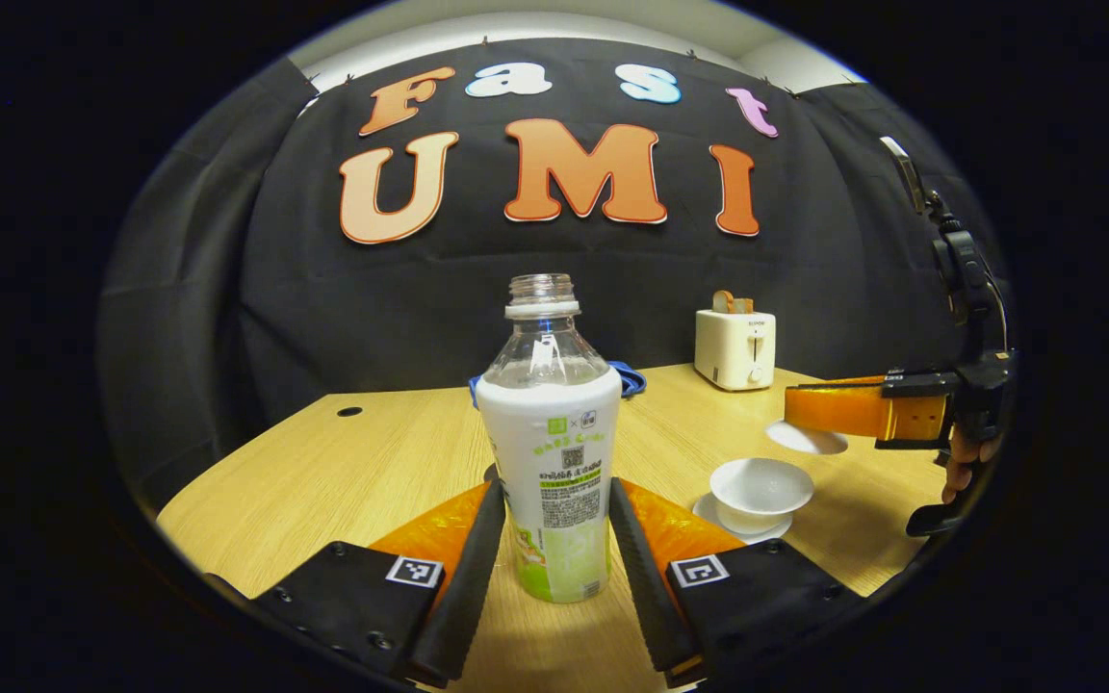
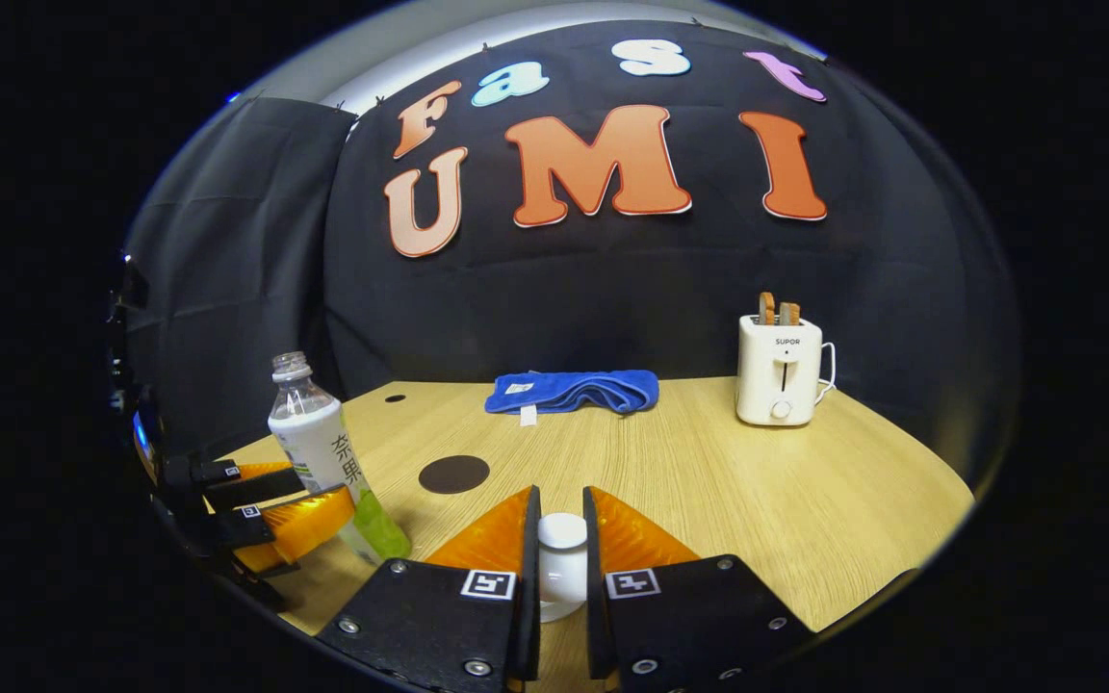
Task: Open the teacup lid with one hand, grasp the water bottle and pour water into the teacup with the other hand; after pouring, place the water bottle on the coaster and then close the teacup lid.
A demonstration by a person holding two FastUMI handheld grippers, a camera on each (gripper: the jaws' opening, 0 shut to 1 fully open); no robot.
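An uncapped clear water bottle [image 1: 550, 452] with a white and green label stands between the fingers of my left gripper [image 1: 554, 486], which is shut on it. In the right gripper view the bottle [image 2: 323, 452] leans slightly, held by the left gripper [image 2: 328, 491] at the table's left. The white teacup [image 1: 761, 489] sits open on its saucer, to the right of the bottle. My right gripper [image 1: 838, 409] holds the white lid [image 1: 807, 439] in the air above and right of the cup. In its own view the right gripper [image 2: 560, 510] is shut on the lid's knob [image 2: 562, 539]. A dark round coaster [image 2: 453, 474] lies near the bottle.
A white toaster [image 2: 781, 371] with toast in it stands at the back right of the wooden table [image 2: 757, 491]. A folded blue cloth [image 2: 574, 390] lies along the back edge. A small hole [image 1: 349, 411] marks the table's far left.
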